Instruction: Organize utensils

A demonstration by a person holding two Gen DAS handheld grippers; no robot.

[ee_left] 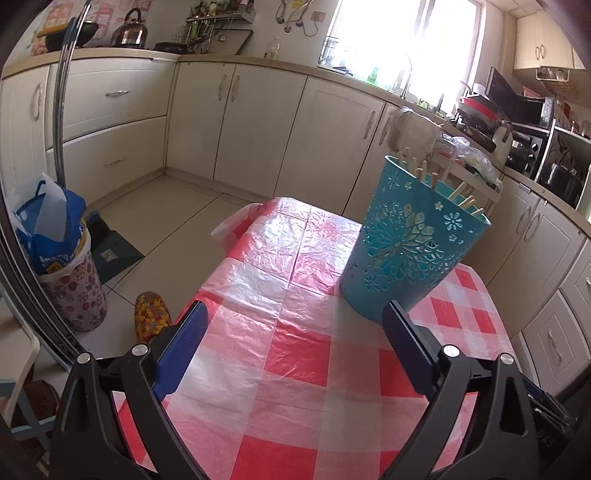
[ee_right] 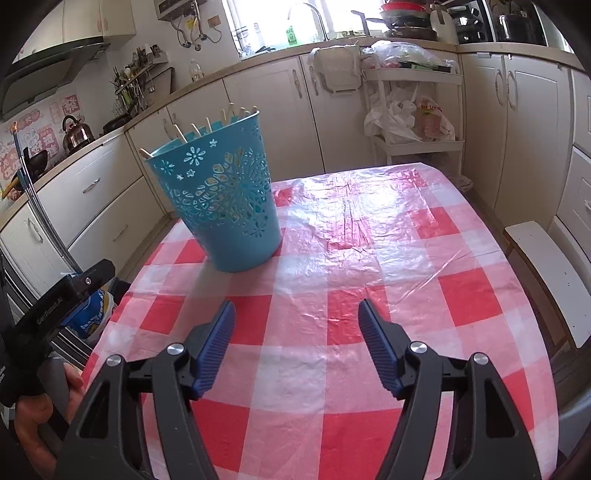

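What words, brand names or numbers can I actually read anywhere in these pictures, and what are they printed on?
"GenRobot.AI": pale lettering on the black handheld gripper body at the right wrist view's left edge.
Pink and white wall stickers behind the steel kettle: large characters, too blurred to read.
Blue and white plastic bag in the flowered bin: print unreadable.
Green bottle by the window: label too small.

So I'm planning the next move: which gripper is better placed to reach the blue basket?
Left, probably: the left gripper sits right beside the blue basket, jaws open and empty. The right gripper is farther back.
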